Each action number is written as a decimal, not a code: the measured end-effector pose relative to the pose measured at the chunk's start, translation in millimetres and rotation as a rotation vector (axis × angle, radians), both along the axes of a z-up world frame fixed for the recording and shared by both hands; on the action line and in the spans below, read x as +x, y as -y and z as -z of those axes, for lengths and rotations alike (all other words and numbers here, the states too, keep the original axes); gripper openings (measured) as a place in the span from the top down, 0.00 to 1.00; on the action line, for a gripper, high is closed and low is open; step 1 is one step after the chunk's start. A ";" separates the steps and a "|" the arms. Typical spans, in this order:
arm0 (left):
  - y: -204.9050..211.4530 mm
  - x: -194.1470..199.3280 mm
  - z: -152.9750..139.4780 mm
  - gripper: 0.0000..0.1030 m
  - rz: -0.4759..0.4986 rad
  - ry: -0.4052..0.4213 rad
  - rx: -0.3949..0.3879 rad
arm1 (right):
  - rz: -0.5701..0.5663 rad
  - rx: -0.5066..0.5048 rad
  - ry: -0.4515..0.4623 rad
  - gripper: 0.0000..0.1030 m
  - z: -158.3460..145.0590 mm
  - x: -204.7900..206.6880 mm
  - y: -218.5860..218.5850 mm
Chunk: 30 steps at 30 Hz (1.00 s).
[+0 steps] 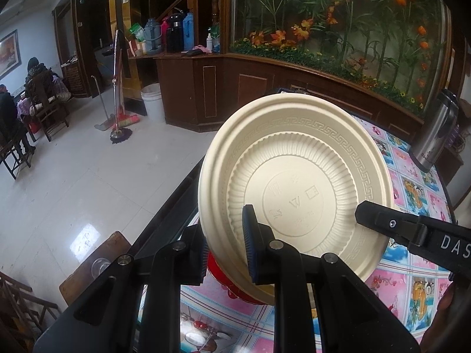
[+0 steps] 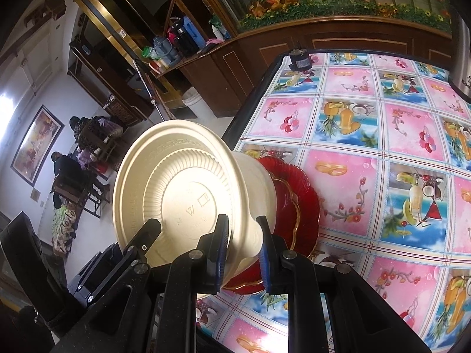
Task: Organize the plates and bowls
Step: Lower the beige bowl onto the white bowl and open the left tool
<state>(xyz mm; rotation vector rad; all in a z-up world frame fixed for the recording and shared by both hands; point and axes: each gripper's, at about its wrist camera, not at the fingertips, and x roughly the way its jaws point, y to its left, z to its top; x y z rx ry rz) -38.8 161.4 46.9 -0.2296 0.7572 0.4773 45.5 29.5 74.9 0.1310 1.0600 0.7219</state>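
A cream plastic bowl point(image 1: 297, 194) with a ribbed inside and a patterned rim is held tilted, its opening facing both cameras. My left gripper point(image 1: 225, 247) is shut on its near rim, one pad inside and one outside. My right gripper point(image 2: 243, 235) is shut on the rim of the same cream bowl point(image 2: 182, 194) at another spot. A finger of the right gripper point(image 1: 379, 217) shows at the bowl's right side, and a finger of the left gripper point(image 2: 147, 235) shows at its left side. Under the bowl, red gold-edged plates point(image 2: 297, 203) lie stacked on the table; a sliver of the red plates point(image 1: 219, 267) shows below the rim.
The table point(image 2: 382, 135) has a pink and blue fruit-print cloth. A steel thermos point(image 1: 438, 135) stands at its right edge and a small dark object point(image 2: 298, 60) at its far edge. A wooden chair point(image 1: 94, 261) stands by the table's left side. People sit far left.
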 end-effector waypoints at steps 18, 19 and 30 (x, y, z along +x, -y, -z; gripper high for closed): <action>-6.0 4.5 4.9 0.82 -0.008 -0.021 -0.002 | -0.012 -0.021 -0.017 0.82 8.1 7.0 -8.5; -6.4 4.5 5.2 0.82 -0.007 -0.023 -0.001 | -0.013 -0.021 -0.019 0.82 8.6 7.6 -8.6; -5.1 10.1 7.7 0.82 -0.001 -0.037 0.001 | -0.008 -0.028 -0.026 0.82 11.0 11.2 -8.9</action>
